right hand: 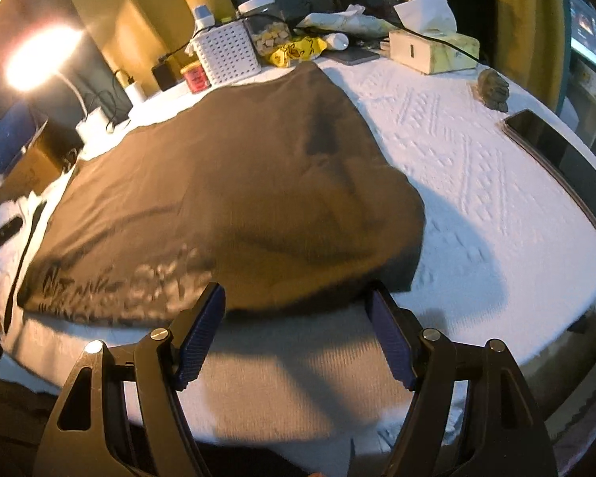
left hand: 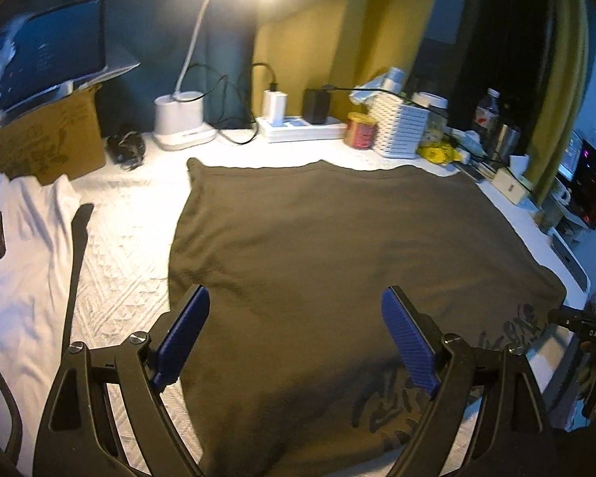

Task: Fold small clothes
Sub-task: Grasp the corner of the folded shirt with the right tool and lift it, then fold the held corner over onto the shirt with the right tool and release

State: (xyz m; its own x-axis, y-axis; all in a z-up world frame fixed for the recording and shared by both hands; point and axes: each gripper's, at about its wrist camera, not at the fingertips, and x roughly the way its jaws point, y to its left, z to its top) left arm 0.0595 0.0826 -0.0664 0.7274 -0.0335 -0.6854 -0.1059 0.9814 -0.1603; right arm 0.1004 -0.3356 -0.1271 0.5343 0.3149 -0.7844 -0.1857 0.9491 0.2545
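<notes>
A brown garment (left hand: pixel 337 258) lies flat on a white textured cloth (right hand: pixel 476 183). The left gripper (left hand: pixel 296 326), jaws spread and empty, hovers over its printed end. The right gripper (right hand: pixel 296 332), likewise spread, hangs before its near edge. Only the left wrist view shows a white garment (left hand: pixel 24 246); only the right shows a dark phone (right hand: pixel 564 151).

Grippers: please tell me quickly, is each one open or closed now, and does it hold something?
Left gripper: open, holds nothing, above the brown shirt.
Right gripper: open, holds nothing, at the shirt's near edge.
</notes>
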